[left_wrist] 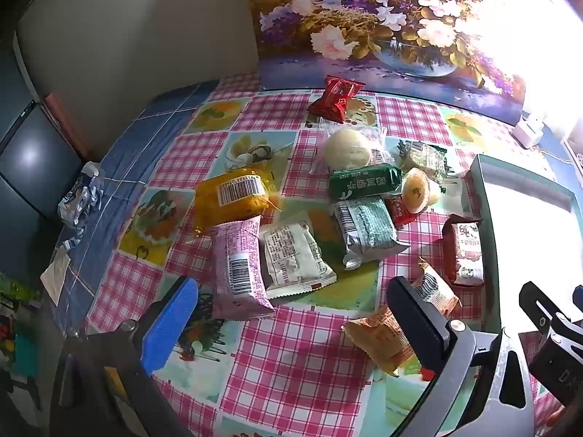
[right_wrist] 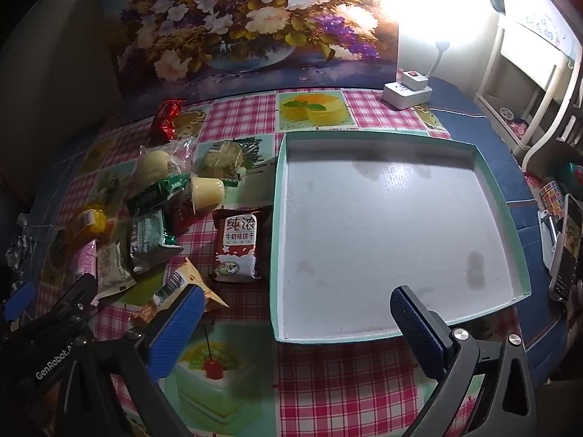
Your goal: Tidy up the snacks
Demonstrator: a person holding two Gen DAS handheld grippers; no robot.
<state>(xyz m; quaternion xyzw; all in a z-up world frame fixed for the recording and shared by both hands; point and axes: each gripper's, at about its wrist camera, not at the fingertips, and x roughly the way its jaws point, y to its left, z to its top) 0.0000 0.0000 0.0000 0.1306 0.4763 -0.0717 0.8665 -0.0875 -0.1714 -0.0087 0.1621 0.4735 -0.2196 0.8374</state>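
Both pairs of my jaws stand wide and hold nothing: my left gripper (left_wrist: 291,324) hangs over the snack pile, my right gripper (right_wrist: 295,324) over the near rim of the shallow mint-edged white cardboard tray (right_wrist: 524,280). The pink foil biscuit packet (left_wrist: 238,266) lies just ahead of my left jaws' blue-padded finger, its long axis running away from me. My left is much the nearer.

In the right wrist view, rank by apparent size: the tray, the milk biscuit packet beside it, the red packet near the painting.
1. Tray, far the largest.
2. Milk biscuit packet.
3. Red packet, smallest here, though it lies farther from the camera, so its true size against the biscuit packet is unsure.
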